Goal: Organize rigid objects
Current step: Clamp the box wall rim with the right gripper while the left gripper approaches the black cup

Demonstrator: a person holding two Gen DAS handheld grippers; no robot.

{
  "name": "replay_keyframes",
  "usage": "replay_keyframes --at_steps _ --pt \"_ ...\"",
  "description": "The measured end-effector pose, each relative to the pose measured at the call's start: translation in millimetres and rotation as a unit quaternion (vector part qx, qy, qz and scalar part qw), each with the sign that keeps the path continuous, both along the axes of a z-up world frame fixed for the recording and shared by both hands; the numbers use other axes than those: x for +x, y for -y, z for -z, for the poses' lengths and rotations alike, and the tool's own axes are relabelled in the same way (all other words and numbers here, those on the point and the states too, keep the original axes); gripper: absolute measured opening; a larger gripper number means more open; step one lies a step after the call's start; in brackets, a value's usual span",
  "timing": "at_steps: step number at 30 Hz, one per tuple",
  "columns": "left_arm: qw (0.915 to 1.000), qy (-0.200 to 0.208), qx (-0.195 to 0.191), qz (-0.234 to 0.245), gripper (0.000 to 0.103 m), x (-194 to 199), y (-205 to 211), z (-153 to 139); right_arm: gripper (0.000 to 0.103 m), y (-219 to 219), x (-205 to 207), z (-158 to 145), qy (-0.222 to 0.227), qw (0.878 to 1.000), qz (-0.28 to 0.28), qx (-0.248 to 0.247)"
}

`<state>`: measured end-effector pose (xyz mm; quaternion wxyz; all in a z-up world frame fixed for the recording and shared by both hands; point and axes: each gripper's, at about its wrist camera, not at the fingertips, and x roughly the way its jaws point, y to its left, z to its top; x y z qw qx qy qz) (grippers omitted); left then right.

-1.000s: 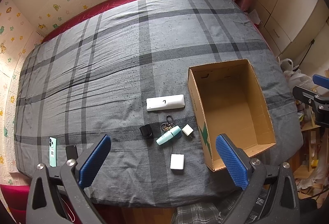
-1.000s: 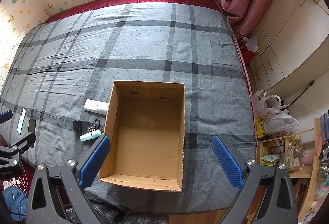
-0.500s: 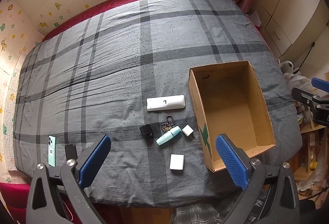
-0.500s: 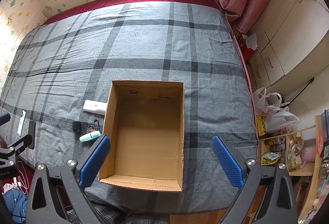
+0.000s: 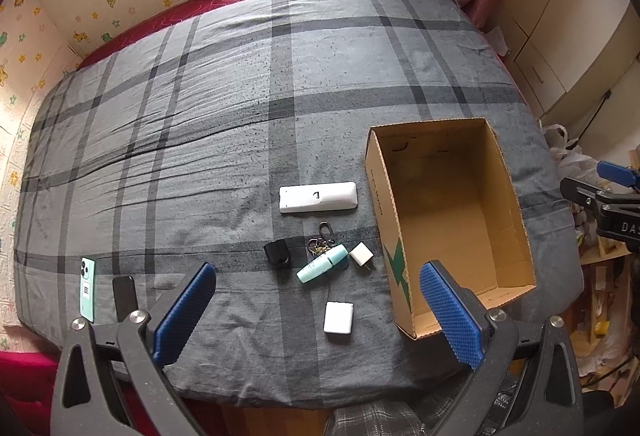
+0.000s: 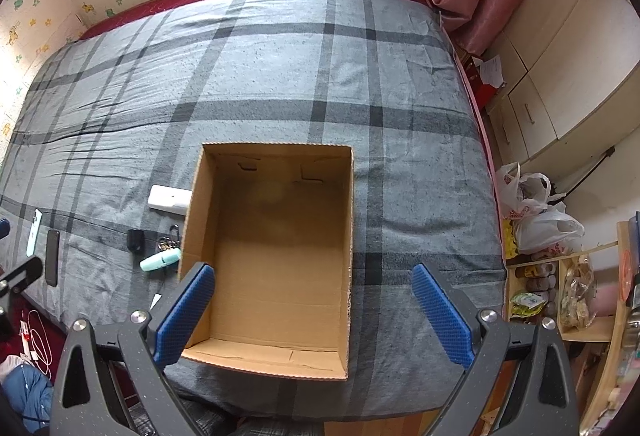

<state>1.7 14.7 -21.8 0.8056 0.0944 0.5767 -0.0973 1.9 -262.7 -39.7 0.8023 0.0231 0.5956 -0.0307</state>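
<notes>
Both tongs, left (image 5: 316, 310) and right (image 6: 312, 310), gape wide, empty, above the bed (image 5: 200, 123). Remote (image 5: 318, 197), keys (image 5: 320, 242), chargers clustered beside empty cardboard box (image 6: 272, 256), probably for short transfers.

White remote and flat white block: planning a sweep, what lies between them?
In the left wrist view, the keyring and mint tube lie between remote and block.

Box (image 6: 272, 252) interior clear; small items (image 5: 320, 268) crowd leftward.
</notes>
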Motion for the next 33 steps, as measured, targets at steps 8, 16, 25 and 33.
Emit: replay_keyframes --at_steps 8,16,25,33 --pt "0.9999 -0.005 0.013 -0.003 0.103 1 -7 29 0.101 15 6 47 -0.014 1.0 0.002 0.001" --pt "0.9996 -0.012 0.023 -0.013 0.103 1 -16 63 0.101 25 15 91 -0.026 1.0 0.009 0.004" --pt "0.9992 -0.028 0.021 -0.02 0.103 -4 -21 96 0.095 37 22 137 -0.047 0.999 0.019 0.003" --pt "0.9984 -0.042 0.03 -0.024 0.103 -9 -24 110 0.058 43 32 175 -0.087 0.996 0.01 0.014"
